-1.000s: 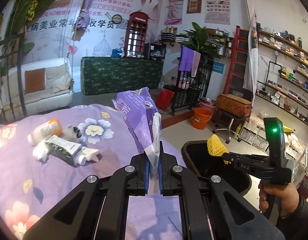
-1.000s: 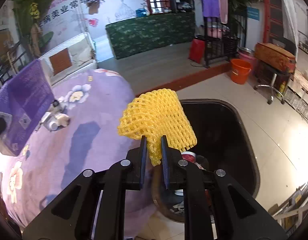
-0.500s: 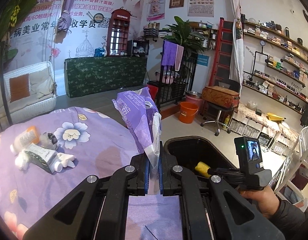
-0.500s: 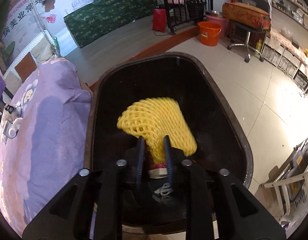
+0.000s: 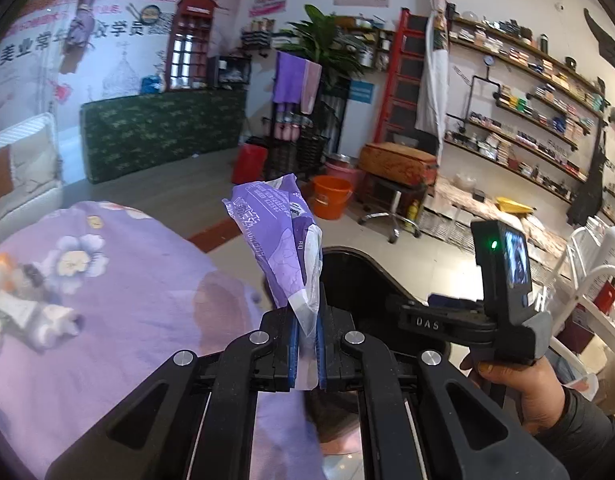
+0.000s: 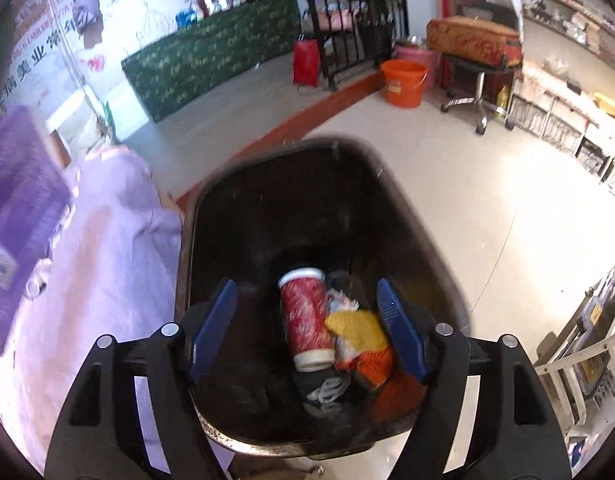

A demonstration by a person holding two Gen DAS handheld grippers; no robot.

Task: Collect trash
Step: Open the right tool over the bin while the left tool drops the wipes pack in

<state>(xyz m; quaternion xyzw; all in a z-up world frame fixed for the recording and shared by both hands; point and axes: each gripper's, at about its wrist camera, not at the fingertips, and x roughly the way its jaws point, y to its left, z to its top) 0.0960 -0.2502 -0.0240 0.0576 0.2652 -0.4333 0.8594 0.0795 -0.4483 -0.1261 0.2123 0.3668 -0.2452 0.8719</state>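
The left claw was pressed together on the lower end of a purple wrapper, which stood up from the blue pads with its long axis roughly upright and leaning a little to the left. The black bin lay just ahead and to the right of that claw, its rim showing behind the wrapper, while the purple flowered worktop cloth spread to the left. Judging from this, the coming move turned on carrying the wrapper rightward and forward until it hung over the bin's mouth, since the left claw appeared to sit over the cloth's edge rather than over the opening.

The right claw was the nearer of the 2 to the bin: it pointed down into it, jaws opening, with nothing between the blue pads. Below it, at the bottom of the bin, lay a yellow foam net beside a red cup on its side, among other scraps.

The left wrist view showed the right claw's body and the person's hand holding it close on the right, so the 2 tools were near each other. Only the right wrist view showed the bin's contents. More litter remained on the cloth, too blurred to name.
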